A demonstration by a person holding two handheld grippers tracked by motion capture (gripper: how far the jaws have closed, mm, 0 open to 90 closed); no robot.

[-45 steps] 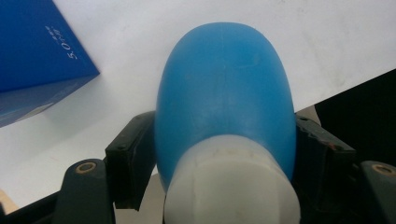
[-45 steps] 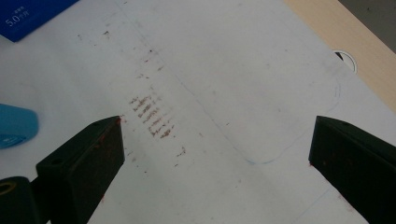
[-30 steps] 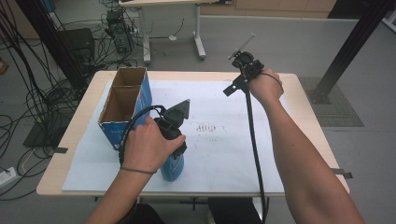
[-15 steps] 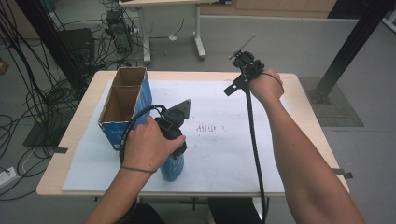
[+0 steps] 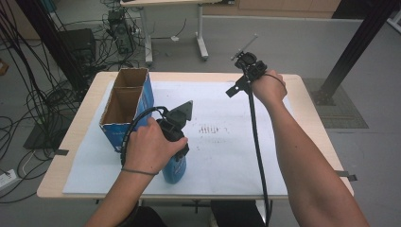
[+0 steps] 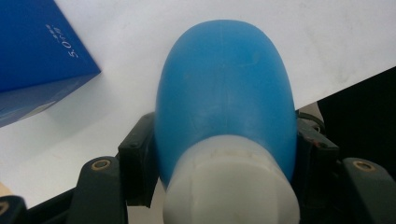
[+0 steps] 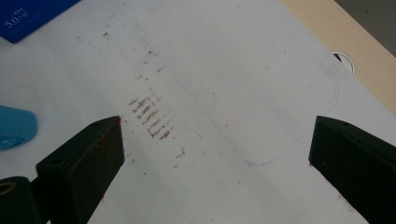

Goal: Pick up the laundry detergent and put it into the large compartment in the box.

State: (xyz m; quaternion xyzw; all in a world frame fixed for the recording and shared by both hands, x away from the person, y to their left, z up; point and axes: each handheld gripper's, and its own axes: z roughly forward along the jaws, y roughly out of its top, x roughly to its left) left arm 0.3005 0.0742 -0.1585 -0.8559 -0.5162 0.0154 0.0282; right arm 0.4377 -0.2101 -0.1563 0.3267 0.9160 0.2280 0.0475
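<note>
Where the high view looks down on the counter (image 5: 312,123), the left gripper (image 5: 176,137) clamps a blue bottle (image 5: 174,168) standing on the white sheet (image 5: 227,156), just beside the open blue carton (image 5: 124,111); the right gripper (image 5: 246,64) hovers well apart near the far edge. Seen from the left gripper view, both jaws press the blue bottle (image 6: 224,93) just above its white cap (image 6: 231,184), carton corner (image 6: 39,51) nearby. Along the right gripper view, the right gripper (image 7: 217,158) stands wide open and empty above reddish smudges (image 7: 149,114) on the sheet.
</note>
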